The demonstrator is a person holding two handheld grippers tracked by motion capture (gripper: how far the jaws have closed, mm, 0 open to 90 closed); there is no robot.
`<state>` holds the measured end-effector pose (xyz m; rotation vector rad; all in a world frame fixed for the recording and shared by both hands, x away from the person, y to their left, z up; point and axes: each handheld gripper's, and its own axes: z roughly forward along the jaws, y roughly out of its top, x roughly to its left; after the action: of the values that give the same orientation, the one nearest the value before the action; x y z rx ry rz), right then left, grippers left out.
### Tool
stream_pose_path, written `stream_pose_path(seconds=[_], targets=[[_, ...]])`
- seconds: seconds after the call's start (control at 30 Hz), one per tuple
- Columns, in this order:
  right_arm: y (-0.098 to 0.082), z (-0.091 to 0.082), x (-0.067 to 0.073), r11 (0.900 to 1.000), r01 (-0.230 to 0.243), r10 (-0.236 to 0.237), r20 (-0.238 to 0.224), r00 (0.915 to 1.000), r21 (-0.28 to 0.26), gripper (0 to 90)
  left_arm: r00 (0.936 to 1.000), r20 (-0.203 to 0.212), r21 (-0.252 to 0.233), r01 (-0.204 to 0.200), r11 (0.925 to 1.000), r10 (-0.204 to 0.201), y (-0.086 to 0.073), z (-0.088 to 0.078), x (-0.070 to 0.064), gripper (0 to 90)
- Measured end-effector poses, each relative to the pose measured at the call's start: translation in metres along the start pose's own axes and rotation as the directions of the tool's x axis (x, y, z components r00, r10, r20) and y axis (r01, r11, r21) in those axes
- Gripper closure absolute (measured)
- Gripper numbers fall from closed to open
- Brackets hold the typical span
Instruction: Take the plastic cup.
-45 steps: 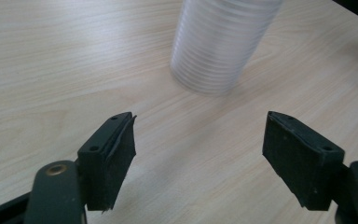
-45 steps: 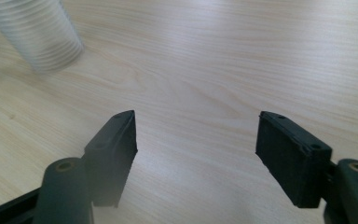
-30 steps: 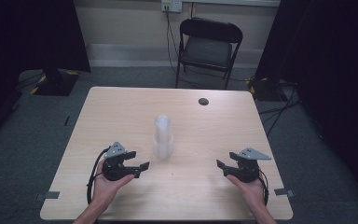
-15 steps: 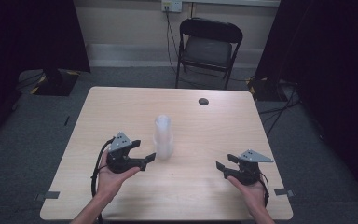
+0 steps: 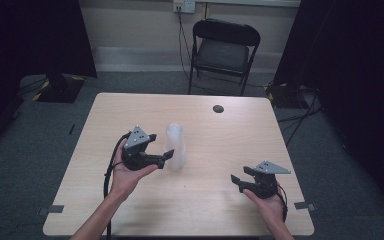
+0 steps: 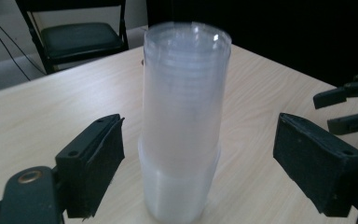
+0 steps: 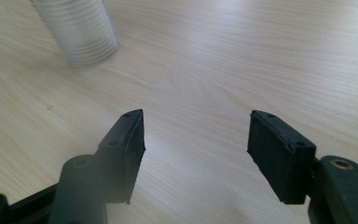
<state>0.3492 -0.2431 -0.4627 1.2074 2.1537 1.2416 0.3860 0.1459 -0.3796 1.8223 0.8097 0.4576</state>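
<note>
At the near edge of the wooden table (image 5: 215, 215), a person's two forearms come in, each hand carrying a black two-jaw gripper. The right gripper (image 5: 236, 181), close to the near right corner, hovers low over bare wood with its jaws spread apart and nothing between them; in the right gripper view (image 7: 196, 140) the two black pads frame only the table's pale grain, with the ribbed base of the cup stack at the upper left.

Farther in, left of the table's middle, the left gripper (image 5: 164, 150) is held up in an open palm, a grey three-cornered plate on top and a cable trailing toward the near edge. Its jaws have just been opening and now stand wide. In the left gripper view (image 6: 198, 154) they sit on either side of a stack of clear plastic cups (image 6: 182, 121), with a visible gap at each pad, so the stack is between them but not gripped.

The stack of clear plastic cups (image 5: 175, 146) stands upright near the table's centre, just beside the left gripper's tips and well apart from the right gripper.

Toward the far edge, right of centre, lies a small dark round object (image 5: 218, 108). Beyond the table stands a black folding chair (image 5: 223, 52) against the wall.
</note>
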Motion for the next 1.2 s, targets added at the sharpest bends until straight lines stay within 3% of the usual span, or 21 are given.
stream_pose_path(seconds=[0.13,0.2,0.37,0.47,0.53,0.63,0.73,0.97,1.03,1.1,1.2], targets=[[0.0,-0.001,0.0,1.0,-0.003,0.003,-0.006,1.0,-0.005,36.6,0.9997,0.02,-0.02,-0.011,0.9997,0.011,0.008,0.005,0.001,15.6],[0.0,-0.001,0.001,1.0,-0.003,0.003,-0.005,1.0,-0.005,36.5,0.9999,0.002,-0.008,-0.016,0.9998,0.016,0.012,0.01,0.002,15.7],[0.0,-0.002,0.0,1.0,-0.008,0.008,-0.006,1.0,-0.01,35.5,0.9993,0.012,-0.016,0.037,0.9992,-0.037,0.017,0.02,0.005,17.0],[0.0,-0.002,0.0,1.0,-0.011,0.011,-0.006,0.9999,-0.011,35.5,0.9997,-0.007,-0.013,0.024,0.9996,-0.024,0.019,0.025,0.007,17.7],[0.0,-0.002,-0.001,1.0,-0.012,0.011,-0.006,0.9999,-0.012,35.3,0.9987,-0.001,-0.01,0.05,0.9987,-0.05,0.017,0.029,0.011,17.6],[0.0,-0.001,0.0,1.0,-0.013,0.013,-0.006,0.9999,-0.009,34.8,0.9985,-0.004,-0.018,0.054,0.9984,-0.054,0.015,0.034,0.012,16.4],[0.0,-0.001,0.0,1.0,-0.016,0.016,-0.006,0.9999,-0.007,34.9,0.9993,-0.034,-0.004,0.015,0.9999,-0.015,0.013,0.039,0.01,16.1],[0.0,-0.002,0.0,1.0,-0.015,0.015,-0.007,0.9999,-0.011,34.8,0.9998,-0.018,0.04,0.006,0.9992,-0.006,0.006,0.053,0.009,16.2],[0.0,-0.002,0.0,1.0,-0.013,0.013,-0.006,0.9999,-0.011,34.8,0.9999,-0.016,0.047,-0.002,0.9989,0.003,0.005,0.054,0.008,17.4],[-0.001,-0.002,0.0,1.0,-0.003,0.003,-0.001,1.0,-0.01,33.9,0.9991,-0.017,0.054,-0.039,0.9978,0.04,0.002,0.058,0.008,21.3],[-0.001,-0.001,0.0,1.0,0.0,0.0,-0.005,1.0,-0.004,33.9,0.9991,-0.018,0.058,-0.037,0.9976,0.038,0.0,0.063,0.009,21.2]])
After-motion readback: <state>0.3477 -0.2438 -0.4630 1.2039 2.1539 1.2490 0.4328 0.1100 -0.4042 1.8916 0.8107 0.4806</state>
